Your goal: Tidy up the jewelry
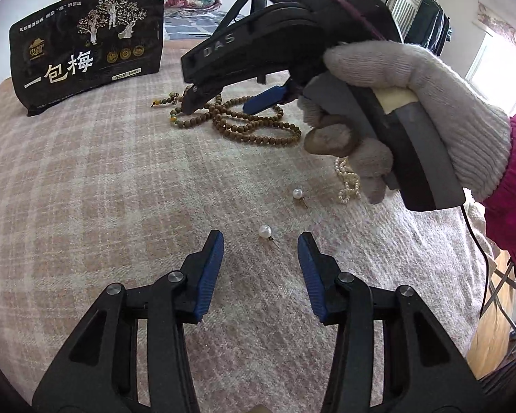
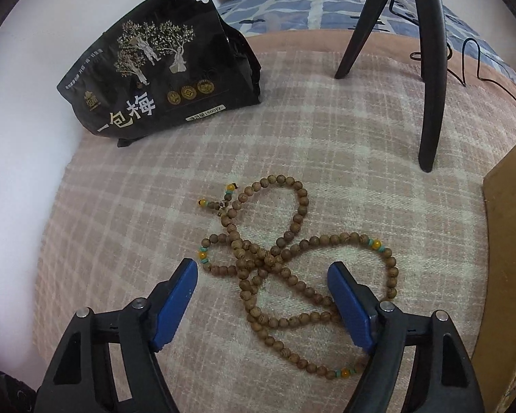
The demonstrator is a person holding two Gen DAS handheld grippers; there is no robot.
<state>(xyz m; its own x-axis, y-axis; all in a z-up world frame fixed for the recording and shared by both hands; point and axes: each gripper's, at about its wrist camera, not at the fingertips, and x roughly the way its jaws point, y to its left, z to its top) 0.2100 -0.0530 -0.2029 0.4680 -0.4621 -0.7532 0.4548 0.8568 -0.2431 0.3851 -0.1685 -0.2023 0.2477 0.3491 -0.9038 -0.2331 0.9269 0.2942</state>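
A: What lay under everything?

B: A checked blanket (image 2: 326, 120) covered the bed. At its far side stood a black snack bag (image 2: 161, 65), and a tripod leg (image 2: 430, 96) stood to the right of it. A cardboard edge (image 2: 502, 268) closed the right side near the right gripper.

A: And the jewelry?

B: The wooden bead necklace (image 2: 285, 275) lay in tangled loops, its long direction running from far-left to near-right. The right gripper (image 2: 261, 296) was directly over it with the jaws released and wide apart, the thick crossing of loops between them. One blue pad (image 2: 351, 306) was touching or nearly touching a strand; I could not tell which.

A: So the right hand was nearer to the beads?

B: Yes, clearly. The left gripper (image 1: 261, 258) was well apart from them. It was open as well, holding nothing, and a pearl earring (image 1: 265, 231) lay just ahead between its fingertips, with the pin pointing to the right. A second pearl earring (image 1: 297, 193) and a pearl strand (image 1: 348, 182) lay farther, partly behind the gloved hand (image 1: 412, 103).

A: Was there room to move?

B: I judged that the blanket to the left of the beads was open, while the cardboard limited the right.
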